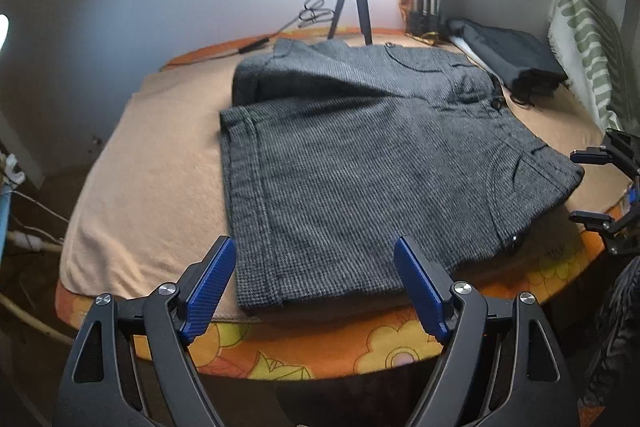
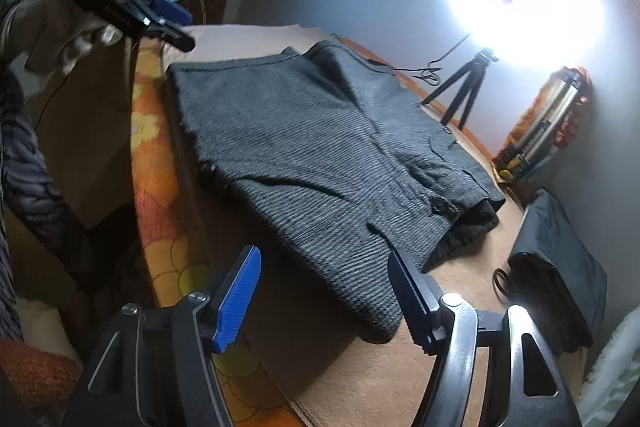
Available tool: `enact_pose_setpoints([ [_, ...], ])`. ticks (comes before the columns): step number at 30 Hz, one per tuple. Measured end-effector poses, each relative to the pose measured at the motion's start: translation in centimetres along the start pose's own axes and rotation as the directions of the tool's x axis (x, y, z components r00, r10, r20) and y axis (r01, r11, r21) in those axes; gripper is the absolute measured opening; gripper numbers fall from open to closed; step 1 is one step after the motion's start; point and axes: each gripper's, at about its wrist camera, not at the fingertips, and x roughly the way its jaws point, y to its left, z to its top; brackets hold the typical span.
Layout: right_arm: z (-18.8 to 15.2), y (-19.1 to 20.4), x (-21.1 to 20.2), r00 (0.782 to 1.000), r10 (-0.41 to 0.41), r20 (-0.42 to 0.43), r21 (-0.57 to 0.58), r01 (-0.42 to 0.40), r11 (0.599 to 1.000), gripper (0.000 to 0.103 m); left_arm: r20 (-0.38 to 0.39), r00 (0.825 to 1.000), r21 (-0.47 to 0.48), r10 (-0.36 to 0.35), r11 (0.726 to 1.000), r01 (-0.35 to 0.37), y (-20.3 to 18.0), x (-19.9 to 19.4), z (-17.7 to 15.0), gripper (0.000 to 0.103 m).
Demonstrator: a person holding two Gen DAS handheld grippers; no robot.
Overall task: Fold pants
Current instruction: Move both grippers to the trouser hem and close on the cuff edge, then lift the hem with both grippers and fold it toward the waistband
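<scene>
Grey knit pants [image 1: 360, 163], folded over into a broad stack, lie on a peach blanket [image 1: 152, 163] that covers a bed with an orange floral sheet [image 1: 320, 347]. One hemmed edge runs down the stack's left side, and the waistband with a button sits toward the right in the left wrist view. Left gripper [image 1: 316, 287] hovers at the near edge of the pants, jaws spread apart with nothing between the blue pads, not touching the cloth. Right gripper [image 2: 324, 299] hangs over the near corner of the stack in its own view, jaws also apart and empty; in the left wrist view it shows at the right edge of the bed [image 1: 600, 195]. A hand [image 2: 72, 39] holds the left gripper at far left in the right wrist view. Beyond the pants, a small black tripod [image 1: 352, 3] stands by the far wall under a bright lamp. A dark folded garment [image 1: 516, 55] lies far right, next to a striped green-white pillow [image 1: 588, 47].
</scene>
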Motion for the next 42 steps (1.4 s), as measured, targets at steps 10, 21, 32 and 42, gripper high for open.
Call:
enact_pose_setpoints([
  [10,-0.5,0.7,2.0,0.996,-0.059,-0.067,-0.085,0.053,0.995,0.036,-0.038,0.999,0.101,-0.019,0.995,0.023,-1.6,1.1,-0.7,0.081],
  [21,2.0,-4.5,1.2,1.0,-0.024,0.011,0.136,0.022,0.99,0.011,-0.05,0.999,0.279,0.017,0.96,-0.003,-4.3,2.8,-1.5,0.081],
  [32,2.9,-6.0,1.0,0.999,-0.005,0.05,0.195,-0.005,0.981,0.009,-0.058,0.994,0.227,0.093,0.971,-0.077,-1.0,5.7,-1.3,0.053],
  [42,2.9,-6.0,0.6,0.998,0.002,0.068,0.224,-0.017,0.974,0.009,0.084,0.996,0.145,0.024,0.989,-0.037,0.2,3.9,0.9,0.007],
])
